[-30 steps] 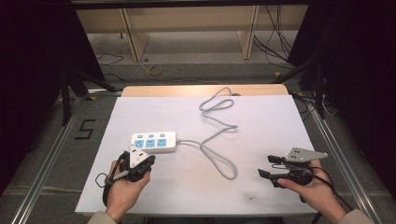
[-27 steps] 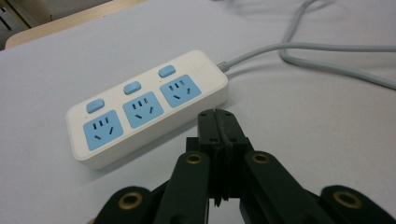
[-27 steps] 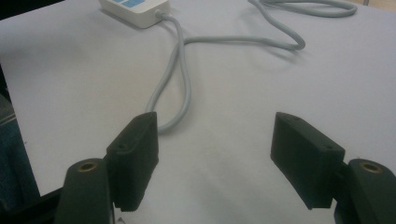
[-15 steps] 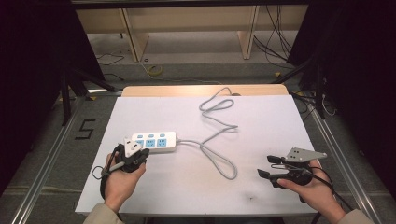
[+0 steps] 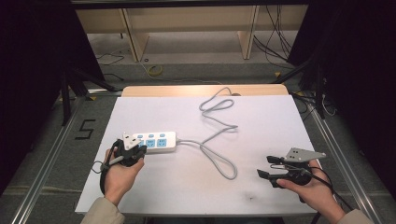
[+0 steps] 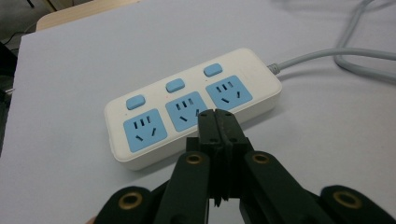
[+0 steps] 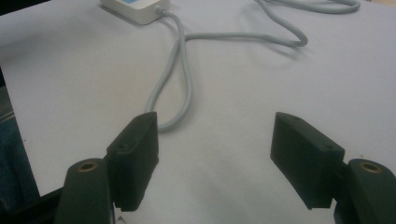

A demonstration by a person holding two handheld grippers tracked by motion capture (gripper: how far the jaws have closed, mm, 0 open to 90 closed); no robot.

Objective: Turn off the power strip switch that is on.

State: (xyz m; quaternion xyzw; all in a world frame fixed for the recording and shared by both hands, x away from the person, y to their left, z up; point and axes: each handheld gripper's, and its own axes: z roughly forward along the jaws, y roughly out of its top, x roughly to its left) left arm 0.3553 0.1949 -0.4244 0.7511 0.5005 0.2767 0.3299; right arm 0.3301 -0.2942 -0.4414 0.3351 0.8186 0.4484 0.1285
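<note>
A white power strip (image 5: 156,141) (image 6: 191,100) with three blue sockets and three blue switches lies on the white table (image 5: 261,121) at the left. Its grey cable (image 5: 219,140) (image 7: 180,79) loops across the middle toward the far edge. My left gripper (image 5: 138,147) (image 6: 217,119) is shut with nothing between its jaws, its tips just above the strip's near edge by the middle socket. My right gripper (image 5: 267,166) (image 7: 215,149) stands open at the front right, pointing left toward the cable loop, nothing between its fingers.
The table's wooden far edge (image 5: 201,89) shows beyond the white sheet. Dark stands and cables sit on the floor around it, with a floor mark (image 5: 85,129) at the left.
My left gripper has moved left and slightly away from me, from the strip's front toward its left half. The right gripper has stayed put.
</note>
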